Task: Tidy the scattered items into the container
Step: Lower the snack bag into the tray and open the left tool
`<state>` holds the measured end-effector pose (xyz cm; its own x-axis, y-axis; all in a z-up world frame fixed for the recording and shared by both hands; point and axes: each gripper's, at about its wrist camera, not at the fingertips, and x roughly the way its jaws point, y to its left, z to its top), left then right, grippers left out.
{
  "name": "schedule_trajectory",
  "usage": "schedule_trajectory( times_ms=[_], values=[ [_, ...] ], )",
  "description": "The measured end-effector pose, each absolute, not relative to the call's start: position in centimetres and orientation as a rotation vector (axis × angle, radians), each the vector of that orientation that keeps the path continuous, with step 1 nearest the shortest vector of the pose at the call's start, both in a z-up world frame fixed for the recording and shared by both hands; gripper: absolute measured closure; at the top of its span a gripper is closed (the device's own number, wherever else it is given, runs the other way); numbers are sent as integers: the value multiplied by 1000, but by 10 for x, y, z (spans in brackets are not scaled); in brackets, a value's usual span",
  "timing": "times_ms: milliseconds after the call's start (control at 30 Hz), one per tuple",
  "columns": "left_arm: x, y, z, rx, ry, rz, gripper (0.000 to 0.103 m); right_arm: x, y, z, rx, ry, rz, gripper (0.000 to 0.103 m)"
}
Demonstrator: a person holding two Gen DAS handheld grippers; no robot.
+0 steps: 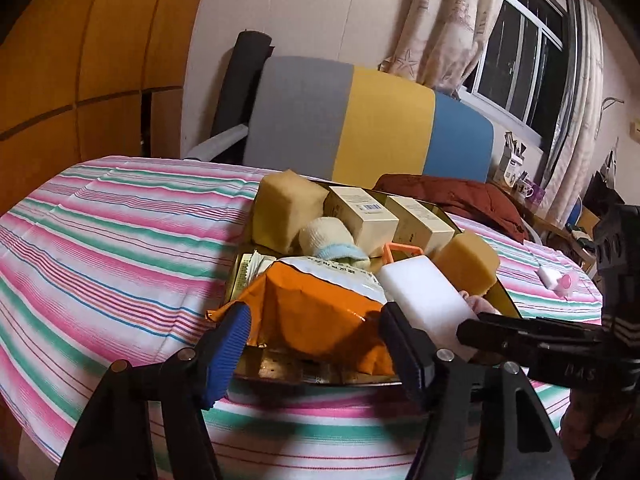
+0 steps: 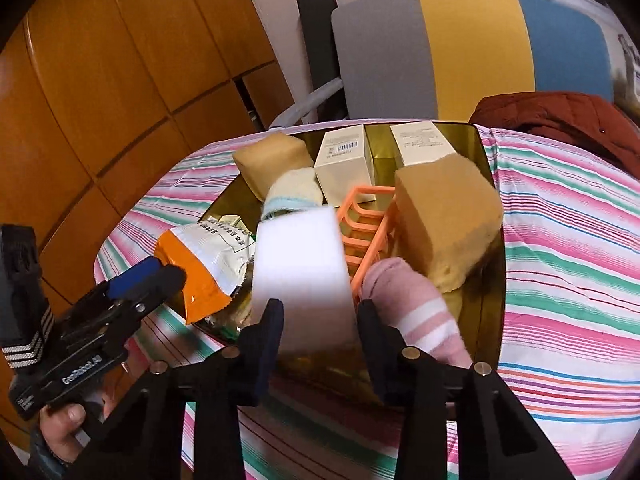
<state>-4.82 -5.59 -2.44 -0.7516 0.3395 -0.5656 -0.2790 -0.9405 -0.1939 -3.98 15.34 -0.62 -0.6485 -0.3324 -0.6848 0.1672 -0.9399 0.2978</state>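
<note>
Warm indoor light, soft shadows, slight blur (heavy fisheye bending).

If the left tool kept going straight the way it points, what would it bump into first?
Probably the orange bag. It lies right between the left tool's fingers, at the tray's near edge. Depth is hard to judge, but nothing else sits in front of it.

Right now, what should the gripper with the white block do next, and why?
Probably lower the white foam block a little further into the gold tray, then let go. The right gripper has it between its fingers above the tray, over the orange rack and pink sock, so it seems not yet set down.
</note>
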Motion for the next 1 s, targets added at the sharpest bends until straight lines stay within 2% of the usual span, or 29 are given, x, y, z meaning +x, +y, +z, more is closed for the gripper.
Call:
schedule_trajectory(
  times_ms=[500, 600, 867, 1000],
  values=[
    [-21, -35, -3, -794, -160, 2581, 31, -8, 214, 0, 1084, -457, -2661, 63],
    [-13, -13, 4, -773, -128, 2518, 31, 3, 246, -4, 1117, -485, -2719, 56],
    [8, 60, 13, -744, 10, 2348, 30, 45, 357, 2, 1165, -606, -2906, 55],
    [21, 100, 9, -749, 75, 2243, 30, 60, 422, 9, 1231, -630, -3008, 43]
  ],
)
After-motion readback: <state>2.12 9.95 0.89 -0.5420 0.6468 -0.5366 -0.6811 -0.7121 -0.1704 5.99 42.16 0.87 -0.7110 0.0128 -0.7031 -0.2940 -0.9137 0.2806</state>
